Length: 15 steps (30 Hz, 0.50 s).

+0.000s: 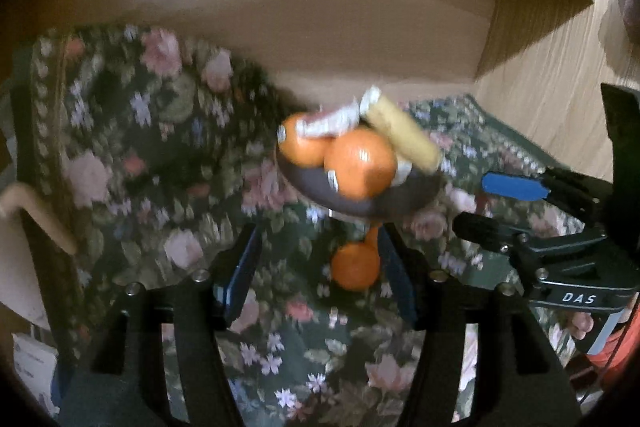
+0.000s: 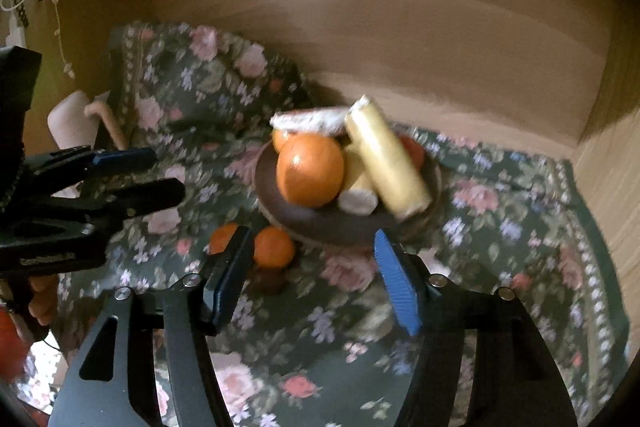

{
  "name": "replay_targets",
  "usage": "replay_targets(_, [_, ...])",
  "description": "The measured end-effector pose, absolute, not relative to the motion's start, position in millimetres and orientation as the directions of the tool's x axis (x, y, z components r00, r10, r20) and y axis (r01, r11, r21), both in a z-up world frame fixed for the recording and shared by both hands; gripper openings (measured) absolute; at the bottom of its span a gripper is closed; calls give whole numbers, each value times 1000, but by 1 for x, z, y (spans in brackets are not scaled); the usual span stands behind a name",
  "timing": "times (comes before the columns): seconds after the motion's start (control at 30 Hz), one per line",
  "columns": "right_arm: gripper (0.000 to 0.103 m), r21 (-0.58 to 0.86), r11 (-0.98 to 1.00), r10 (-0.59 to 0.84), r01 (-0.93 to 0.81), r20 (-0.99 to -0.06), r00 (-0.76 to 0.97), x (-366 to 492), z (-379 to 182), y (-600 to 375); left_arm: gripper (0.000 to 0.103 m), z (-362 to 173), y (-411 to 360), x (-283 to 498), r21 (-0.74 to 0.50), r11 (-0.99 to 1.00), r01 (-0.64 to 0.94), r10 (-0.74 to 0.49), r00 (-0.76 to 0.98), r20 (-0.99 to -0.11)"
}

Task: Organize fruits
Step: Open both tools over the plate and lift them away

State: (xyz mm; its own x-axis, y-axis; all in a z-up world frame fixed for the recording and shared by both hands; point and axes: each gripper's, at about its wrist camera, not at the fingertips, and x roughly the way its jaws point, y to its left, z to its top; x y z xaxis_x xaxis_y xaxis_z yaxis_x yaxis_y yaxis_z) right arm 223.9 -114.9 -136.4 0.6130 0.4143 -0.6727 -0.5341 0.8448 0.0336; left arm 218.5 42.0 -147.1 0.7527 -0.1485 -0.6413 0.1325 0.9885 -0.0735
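Oranges crowd our dark bowl; two smaller ones lie near it on floral cloth. Our left gripper and right gripper hover, jaws released.

A dark round bowl holds a large orange, a tilted yellow wrapped roll and other wrapped pieces; two small oranges lie just beside it on the floral cloth.

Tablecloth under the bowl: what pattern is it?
Dark green tablecloth with pink and white flowers, clearest in the right wrist view.
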Motion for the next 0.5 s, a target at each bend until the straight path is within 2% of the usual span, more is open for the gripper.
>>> replay_targets(0.33, [59, 78, 868, 391, -491, -718, 576, 226, -157, -129, 57, -188, 23, 237, -109, 981, 162, -190, 655, -731])
replay_targets(0.4, [59, 85, 866, 394, -492, -721, 570, 228, -158, -130, 52, -190, 20, 240, -108, 979, 173, -195, 648, -736])
replay_targets(0.47, [59, 100, 862, 407, -498, -722, 559, 229, -159, -129, 41, -192, 19, 244, -116, 977, 178, -204, 636, -744])
replay_targets(0.5, [59, 109, 857, 415, -503, -725, 550, 231, -159, -127, 40, -193, 20, 246, -127, 975, 183, -215, 628, -748])
